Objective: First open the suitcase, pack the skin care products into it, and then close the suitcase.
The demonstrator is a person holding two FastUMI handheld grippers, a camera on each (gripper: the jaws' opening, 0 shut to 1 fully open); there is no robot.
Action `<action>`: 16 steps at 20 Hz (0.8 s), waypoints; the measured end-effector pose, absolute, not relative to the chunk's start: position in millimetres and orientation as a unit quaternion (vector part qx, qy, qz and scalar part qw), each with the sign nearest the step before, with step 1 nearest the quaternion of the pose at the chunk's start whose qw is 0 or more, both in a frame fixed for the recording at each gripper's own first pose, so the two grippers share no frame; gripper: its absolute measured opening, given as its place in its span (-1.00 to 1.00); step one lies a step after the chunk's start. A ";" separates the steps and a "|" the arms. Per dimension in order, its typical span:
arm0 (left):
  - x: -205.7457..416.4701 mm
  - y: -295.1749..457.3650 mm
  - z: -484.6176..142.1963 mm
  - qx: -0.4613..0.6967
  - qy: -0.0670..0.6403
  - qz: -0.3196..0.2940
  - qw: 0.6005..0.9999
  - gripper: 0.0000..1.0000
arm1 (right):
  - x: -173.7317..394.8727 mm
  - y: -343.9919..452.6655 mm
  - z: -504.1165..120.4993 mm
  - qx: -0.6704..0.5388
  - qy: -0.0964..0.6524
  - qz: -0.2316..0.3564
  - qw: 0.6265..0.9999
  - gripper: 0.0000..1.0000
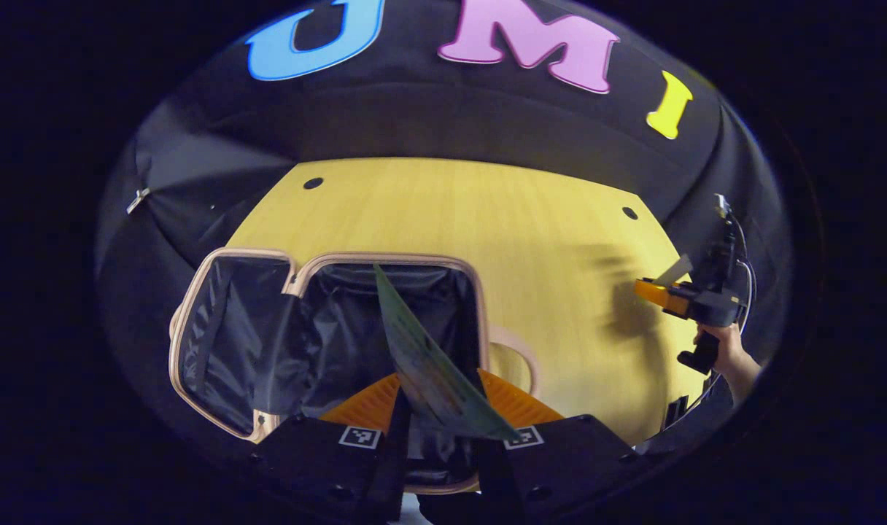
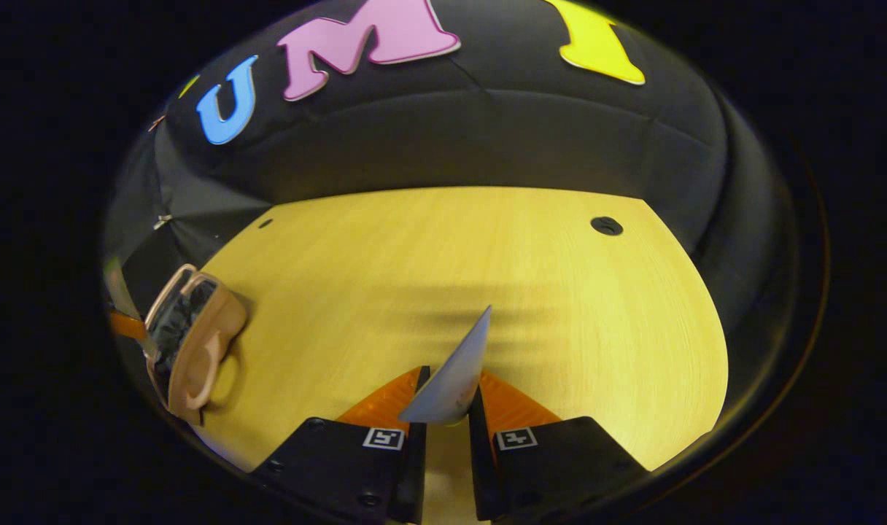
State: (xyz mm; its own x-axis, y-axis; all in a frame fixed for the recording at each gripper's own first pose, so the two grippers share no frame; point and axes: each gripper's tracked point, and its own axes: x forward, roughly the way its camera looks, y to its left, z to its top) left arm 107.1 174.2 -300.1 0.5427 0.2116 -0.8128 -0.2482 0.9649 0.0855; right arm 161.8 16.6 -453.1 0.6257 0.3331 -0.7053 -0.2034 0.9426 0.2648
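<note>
Right, from the left gripper view first: I had the left gripper (image 1: 443, 408) hanging over the open suitcase (image 1: 327, 343), its jaws narrow and pinched on a flat green sachet (image 1: 429, 364) that stood up on edge between the orange fingers (image 1: 370, 405). The sachet's top corner leaned toward the far side, right above the dark lining of the near compartment. My worry there was the grip: only the lower edge of that thin packet sat between the pads, so I judged it could twist or slide out early and land on the rim or on the wooden table (image 1: 502, 219) instead of inside. A release too far right would have dropped it by the pink handle (image 1: 513, 361) rather than in the shell. Off to the far right, the right gripper (image 1: 659, 288) showed in a hand (image 1: 728, 357), carrying a pale packet well apart from the case.

Then the right gripper view: the right gripper (image 2: 447, 408) had its jaws close together on a pale sachet (image 2: 454, 368), again held by the bottom edge, with the tip pointing up and away over bare table (image 2: 487, 255). The suitcase (image 2: 192, 343) lay far off at the left, well apart from these jaws, so a long carry remained. I judged the risk was the floppy sachet bending or slipping on that swing, or both grippers crowding the same opening and knocking each other's packet.
</note>
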 end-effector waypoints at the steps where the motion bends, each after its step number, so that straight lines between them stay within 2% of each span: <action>1: 97.5 188.6 -301.7 -0.018 0.471 0.137 0.871 -0.03 | 149.9 33.4 -433.2 0.082 0.401 0.169 0.897 -0.39; 7: 52.4 254.0 -350.4 -0.032 0.581 0.143 0.801 -0.03 | 64.2 161.4 -339.6 0.101 0.397 0.272 0.871 -0.39; 11: 36.6 262.0 -386.0 -0.092 0.621 0.143 0.765 -0.05 | 37.3 245.4 -317.7 0.110 0.408 0.304 0.854 -0.39; 14: 29.7 257.7 -384.5 -0.114 0.622 0.110 0.767 0.00 | 14.3 301.1 -328.2 0.110 0.450 0.320 0.826 -0.39; 15: 31.8 254.2 -376.3 -0.120 0.609 0.093 0.779 0.22 | 8.7 315.2 -333.6 0.108 0.463 0.322 0.819 -0.39; 16: 34.0 250.6 -368.2 -0.124 0.598 0.075 0.788 0.24 | 3.9 330.7 -340.5 0.103 0.475 0.321 0.813 -0.39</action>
State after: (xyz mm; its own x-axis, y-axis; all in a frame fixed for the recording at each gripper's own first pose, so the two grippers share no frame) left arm 34.0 250.6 -368.2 0.2727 -0.0296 -0.9616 -0.2673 0.9579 -0.1053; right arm 3.9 330.7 -340.5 0.3428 0.6201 -0.7056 -0.4239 0.7724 0.4729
